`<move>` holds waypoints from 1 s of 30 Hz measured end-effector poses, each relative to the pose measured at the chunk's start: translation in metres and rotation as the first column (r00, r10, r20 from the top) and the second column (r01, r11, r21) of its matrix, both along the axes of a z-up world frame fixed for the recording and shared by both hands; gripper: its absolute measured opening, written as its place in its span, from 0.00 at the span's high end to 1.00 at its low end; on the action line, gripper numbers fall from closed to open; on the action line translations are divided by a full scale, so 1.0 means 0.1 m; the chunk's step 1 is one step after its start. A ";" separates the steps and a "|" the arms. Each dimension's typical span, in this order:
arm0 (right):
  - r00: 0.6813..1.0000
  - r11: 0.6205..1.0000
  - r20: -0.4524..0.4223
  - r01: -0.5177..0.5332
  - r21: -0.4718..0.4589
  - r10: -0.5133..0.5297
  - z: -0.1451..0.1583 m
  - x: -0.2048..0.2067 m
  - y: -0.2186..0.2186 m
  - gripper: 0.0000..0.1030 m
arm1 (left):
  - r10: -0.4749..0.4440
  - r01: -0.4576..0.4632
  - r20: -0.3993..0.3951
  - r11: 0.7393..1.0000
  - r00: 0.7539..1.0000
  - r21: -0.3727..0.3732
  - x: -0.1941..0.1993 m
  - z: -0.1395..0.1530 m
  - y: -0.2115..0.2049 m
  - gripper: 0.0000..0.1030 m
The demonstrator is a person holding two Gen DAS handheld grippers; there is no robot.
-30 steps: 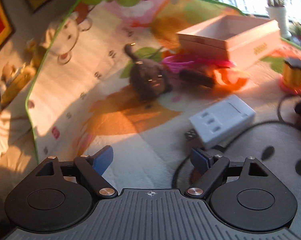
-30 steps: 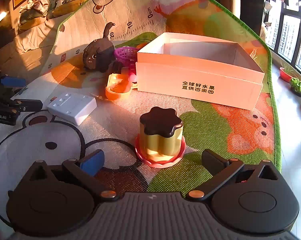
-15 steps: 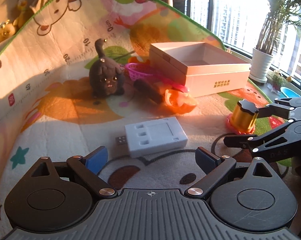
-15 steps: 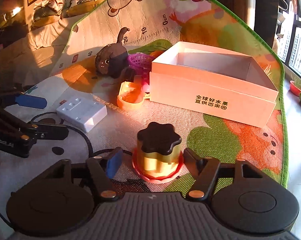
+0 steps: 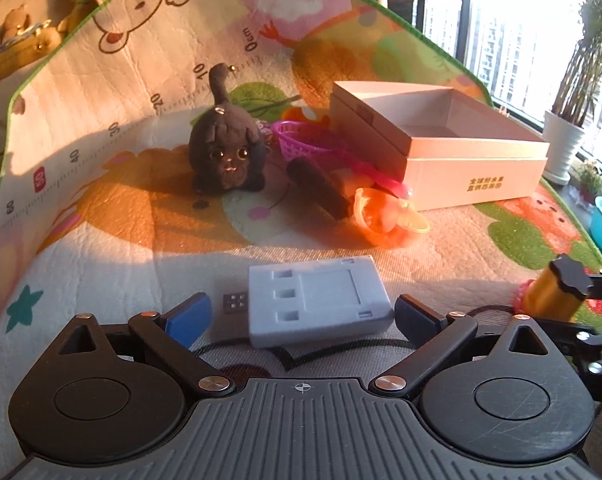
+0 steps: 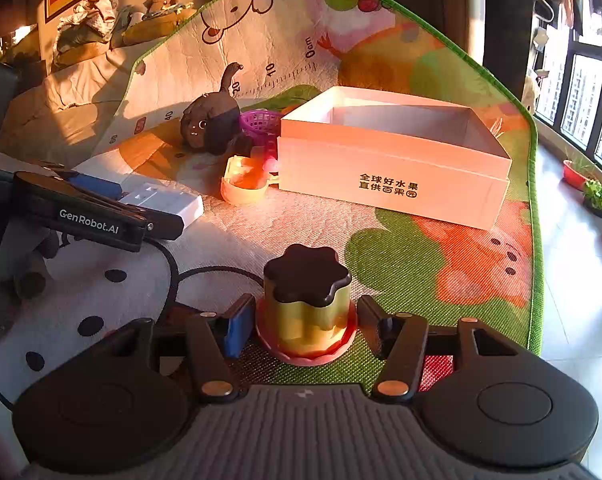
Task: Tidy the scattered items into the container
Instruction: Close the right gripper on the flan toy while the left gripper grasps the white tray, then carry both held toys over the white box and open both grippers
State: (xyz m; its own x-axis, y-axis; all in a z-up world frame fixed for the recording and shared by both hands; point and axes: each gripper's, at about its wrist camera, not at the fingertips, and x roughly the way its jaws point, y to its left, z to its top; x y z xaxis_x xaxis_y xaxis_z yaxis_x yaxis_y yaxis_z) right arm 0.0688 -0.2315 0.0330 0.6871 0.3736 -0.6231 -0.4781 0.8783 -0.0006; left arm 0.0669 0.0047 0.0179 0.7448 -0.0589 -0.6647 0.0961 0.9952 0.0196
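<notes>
White box (image 6: 393, 168) sits open on play mat (image 6: 421, 264), inside bare as far as seen. L to R before it: dark cat toy (image 5: 227, 154), purple basket (image 5: 301, 140), orange cup (image 5: 385, 216), all outside box. L gripper (image 5: 303, 314) jaws wide, just been opening, white charger (image 5: 317, 300) between, untouched. R gripper (image 6: 305, 322) jaws just widened slightly, flanking pudding toy (image 6: 307, 304), pads look just off it.

White lettering "GenRobot.AI" runs along the side of the black left gripper (image 6: 149, 216). The pale pink open cardboard box (image 6: 393, 160) carries two lines of Chinese print on its front, "全球好水果" over "直供百果园". The colourful cartoon play mat (image 5: 101, 184) shows a ruler: "0cm", 10, 20, 30, 40.
</notes>
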 end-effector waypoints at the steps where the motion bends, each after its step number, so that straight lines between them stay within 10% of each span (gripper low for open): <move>1: 1.000 1.000 0.000 0.000 -0.002 0.000 0.00 0.00 0.00 0.37 | -0.004 0.004 -0.003 1.000 1.000 0.006 0.02 -0.01 -0.01 0.02; 18: 0.999 1.000 -0.034 0.005 0.026 -0.004 0.04 -0.03 -0.11 0.46 | -0.068 0.069 -0.012 0.998 0.998 0.016 0.01 -0.03 -0.07 0.06; 30: 1.000 1.000 -0.008 0.027 0.004 -0.027 0.29 -0.21 -0.47 0.46 | -0.302 0.301 0.037 0.953 0.953 0.030 -0.59 0.28 -0.45 0.06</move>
